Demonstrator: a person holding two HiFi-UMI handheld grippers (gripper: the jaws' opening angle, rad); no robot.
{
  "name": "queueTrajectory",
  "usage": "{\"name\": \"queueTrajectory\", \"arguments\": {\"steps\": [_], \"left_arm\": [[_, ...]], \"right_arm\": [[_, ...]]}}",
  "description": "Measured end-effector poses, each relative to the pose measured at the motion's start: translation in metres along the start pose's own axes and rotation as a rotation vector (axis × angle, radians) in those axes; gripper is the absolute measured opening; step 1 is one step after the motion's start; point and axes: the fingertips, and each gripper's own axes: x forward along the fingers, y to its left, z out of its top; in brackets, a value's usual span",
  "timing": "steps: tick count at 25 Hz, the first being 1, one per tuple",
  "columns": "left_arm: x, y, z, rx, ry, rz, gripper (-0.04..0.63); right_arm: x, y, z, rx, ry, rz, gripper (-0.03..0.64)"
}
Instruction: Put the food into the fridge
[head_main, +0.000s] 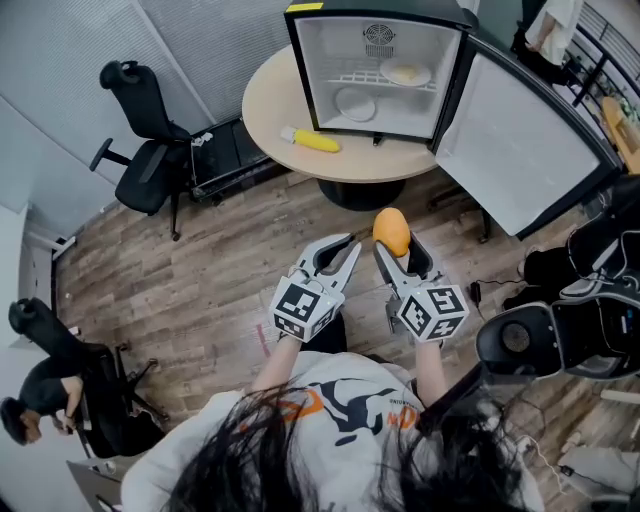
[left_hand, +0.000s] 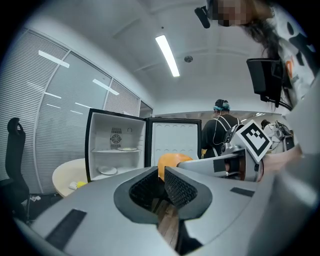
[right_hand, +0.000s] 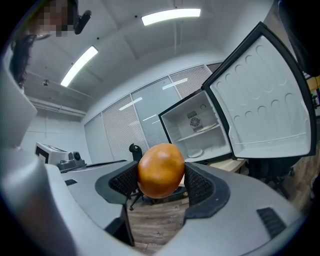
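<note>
One item is in hand: the right gripper (right_hand: 161, 189) is clamped on a round orange fruit (right_hand: 161, 170), pads pressing both its sides. The fruit is held in mid-air over the wooden floor (head_main: 200, 280), well apart from the small black fridge w/ white lining (head_main: 303, 70). That fridge stands on the round beige worktop (head_main: 268, 100), its door (head_main: 520, 150) swung wide to the right. The left gripper (left_hand: 162, 192) has its jaws drawn together on nothing & hangs just beside the right one. Inside the fridge, a pale plate w/ something yellowish on it (head_main: 405, 73) sits on the wire shelf, and a white plate (head_main: 355, 103) lies on the compartment floor below. A long yellow food item (head_main: 312, 140), prob. a corn cob though too small to be sure, lies on the worktop just in front of the fridge. Step in hand, as I judge it, is the carry: fruit gripped, not yet delivered. Next move calls for bringing the right gripper fwd & up over the worktop edge. It should go in btw the left wall & the open door, w/ the fruit set on a free spot, e.g. the lower plate, before the jaws part. A round fruit may roll, so release low. The yellow item would be left for the free left gripper.
</note>
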Motion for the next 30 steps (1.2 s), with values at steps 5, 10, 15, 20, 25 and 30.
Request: {"name": "queueTrajectory", "arguments": {"steps": [5, 10, 15, 20, 25, 30], "left_arm": [[0.019, 0.050, 0.013, 0.011, -0.028, -0.027, 0.035], [0.037, 0.112, 0.025, 0.013, -0.041, -0.042, 0.035], [0.055, 0.166, 0.033, 0.007, -0.057, -0.062, 0.035], [0.068, 0.205, 0.033, -0.004, -0.057, -0.089, 0.035], [0.073, 0.224, 0.026, -0.025, -0.049, -0.112, 0.035], [0.081, 0.235, 0.021, -0.045, -0.043, -0.123, 0.035]], "right_arm": [[0.049, -0.005, 0.014, 0.033, -0.013, -0.018, 0.299], [0.104, -0.002, 0.028, 0.027, -0.020, -0.035, 0.299], [0.156, -0.003, 0.041, 0.032, -0.032, -0.051, 0.299], [0.195, -0.005, 0.044, 0.043, -0.031, -0.074, 0.299], [0.214, -0.007, 0.044, 0.050, -0.023, -0.099, 0.299], [0.221, -0.011, 0.041, 0.061, -0.013, -0.121, 0.299]]}}
